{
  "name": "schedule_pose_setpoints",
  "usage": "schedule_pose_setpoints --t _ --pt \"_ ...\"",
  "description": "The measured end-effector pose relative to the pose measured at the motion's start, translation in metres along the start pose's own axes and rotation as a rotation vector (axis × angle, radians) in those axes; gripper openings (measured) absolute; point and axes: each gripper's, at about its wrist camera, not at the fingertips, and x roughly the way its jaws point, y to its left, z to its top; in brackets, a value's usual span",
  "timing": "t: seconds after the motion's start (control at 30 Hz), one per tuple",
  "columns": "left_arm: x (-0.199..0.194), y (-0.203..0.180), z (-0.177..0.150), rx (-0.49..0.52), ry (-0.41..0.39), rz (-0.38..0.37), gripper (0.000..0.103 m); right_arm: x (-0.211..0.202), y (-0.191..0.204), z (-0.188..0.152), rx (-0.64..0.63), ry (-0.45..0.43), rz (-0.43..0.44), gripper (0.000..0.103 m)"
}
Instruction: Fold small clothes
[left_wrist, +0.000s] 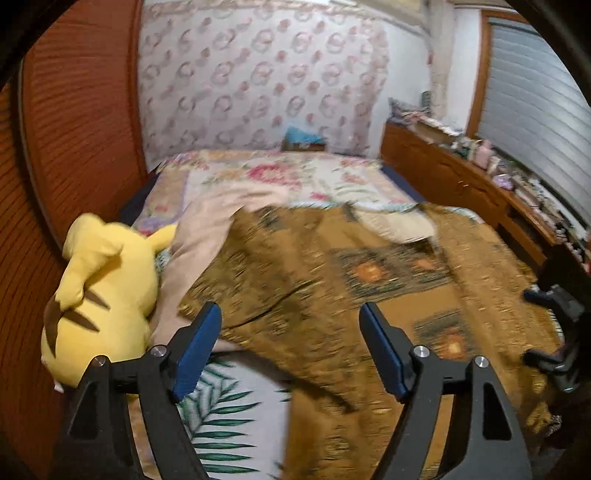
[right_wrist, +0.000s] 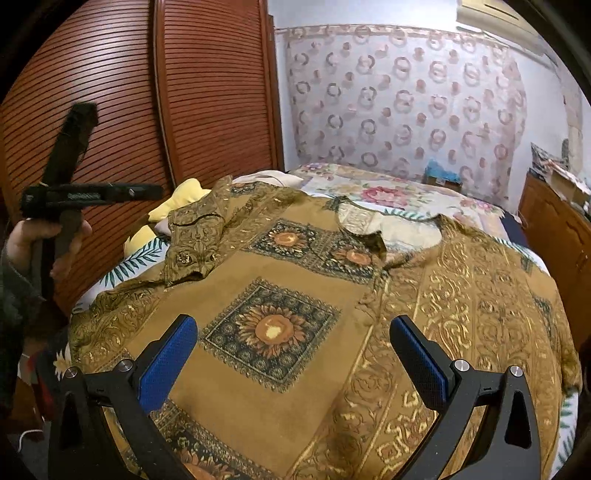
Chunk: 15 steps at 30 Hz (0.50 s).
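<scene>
A brown and gold patterned shirt (right_wrist: 332, 302) with sunflower squares lies spread on the bed, collar at the far side; its left sleeve (right_wrist: 195, 236) is folded onto the body. It also shows in the left wrist view (left_wrist: 332, 280). My right gripper (right_wrist: 291, 358) is open and empty, just above the shirt's near part. My left gripper (left_wrist: 290, 350) is open and empty, held above the shirt's left edge. The left gripper also shows in the right wrist view (right_wrist: 92, 194), raised at the left in a hand.
A yellow plush toy (left_wrist: 103, 295) lies at the bed's left side beside a pink cloth (left_wrist: 207, 229). A slatted wooden wardrobe (right_wrist: 147, 110) stands to the left. A wooden shelf (left_wrist: 480, 184) with clutter runs along the right. The floral bedcover (left_wrist: 280, 173) reaches the far wall.
</scene>
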Motion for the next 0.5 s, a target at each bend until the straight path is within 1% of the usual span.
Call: schedule_pose_setpoints --t 0.17,0.37,0.5 --pt "0.030 0.019 -0.007 -0.018 0.048 0.050 0.078 0.017 -0.003 0.018 -0.051 0.014 0.015 0.103" --pt "0.051 0.041 -0.002 -0.043 0.065 0.095 0.078 0.039 -0.008 0.035 -0.082 0.024 0.036 0.103" --pt "0.060 0.051 0.002 -0.061 0.080 0.088 0.078 0.049 -0.015 0.040 -0.064 0.033 0.057 0.103"
